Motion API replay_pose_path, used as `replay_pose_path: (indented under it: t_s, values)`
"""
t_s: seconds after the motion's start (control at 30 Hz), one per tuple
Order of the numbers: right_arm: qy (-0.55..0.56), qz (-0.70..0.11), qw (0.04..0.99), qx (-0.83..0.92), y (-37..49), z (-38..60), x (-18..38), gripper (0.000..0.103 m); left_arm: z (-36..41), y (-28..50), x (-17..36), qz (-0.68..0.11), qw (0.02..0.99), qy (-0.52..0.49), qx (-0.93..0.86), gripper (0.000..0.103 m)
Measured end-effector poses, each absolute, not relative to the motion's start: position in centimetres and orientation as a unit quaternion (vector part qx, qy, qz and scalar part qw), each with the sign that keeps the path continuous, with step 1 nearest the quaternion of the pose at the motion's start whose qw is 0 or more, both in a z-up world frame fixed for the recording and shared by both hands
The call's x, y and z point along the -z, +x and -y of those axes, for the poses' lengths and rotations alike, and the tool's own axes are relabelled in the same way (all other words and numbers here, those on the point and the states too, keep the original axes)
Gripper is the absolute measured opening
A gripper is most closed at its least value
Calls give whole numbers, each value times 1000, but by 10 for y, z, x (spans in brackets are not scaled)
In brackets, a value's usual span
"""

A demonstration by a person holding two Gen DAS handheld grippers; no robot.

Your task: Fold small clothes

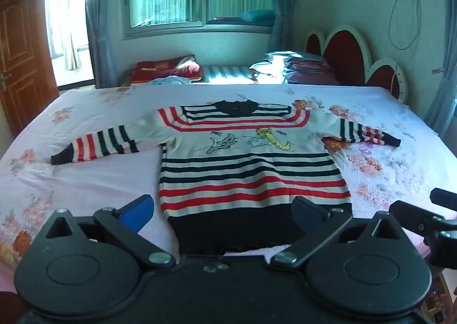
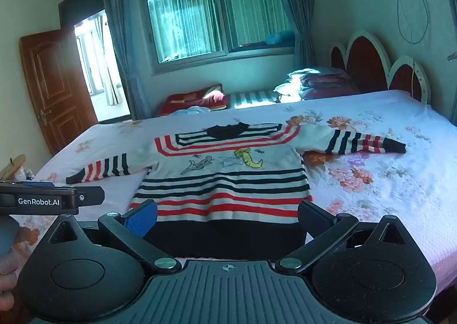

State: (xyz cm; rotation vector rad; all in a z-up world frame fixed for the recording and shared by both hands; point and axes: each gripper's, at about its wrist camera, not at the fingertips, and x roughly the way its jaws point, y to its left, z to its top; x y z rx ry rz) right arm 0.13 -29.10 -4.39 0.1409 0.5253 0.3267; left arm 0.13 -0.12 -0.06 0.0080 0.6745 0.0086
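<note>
Striped sweater (image 1: 245,164) lies flat on the floral bedsheet (image 1: 85,181) (2 sleeves spread), left gripper (image 1: 225,214) jaws apart.

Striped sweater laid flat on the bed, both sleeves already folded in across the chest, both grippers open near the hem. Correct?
Not quite: on the sweater, the sleeves are not folded in. The left sleeve and right sleeve lie spread outward on the bed, as the left wrist view shows. The left gripper and right gripper are open near the hem.

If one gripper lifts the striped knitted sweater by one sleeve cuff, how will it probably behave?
The striped knitted sweater lies limp and flat on the floral bedsheet, so it would probably droop and stretch rather than hold shape. Its knit looks thick, so the body likely drags behind. The open left gripper and right gripper hold nothing.
</note>
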Motion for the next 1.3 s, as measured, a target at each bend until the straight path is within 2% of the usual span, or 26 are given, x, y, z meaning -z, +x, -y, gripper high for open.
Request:
replay_pose_path:
  t_s: [0.17, 0.43, 1.3]
  values:
    - [62, -257, 952, -152, 0, 291, 47, 103, -5, 9, 15, -336, 942, -19, 8, 103]
    - [70, -251, 954, -145, -6, 303, 43, 103, 19, -13, 4, -334, 942, 3, -24, 103]
    - [67, -258, 954, -138, 5, 305, 47, 103, 25, -6, 4, -342, 939, 3, -28, 103]
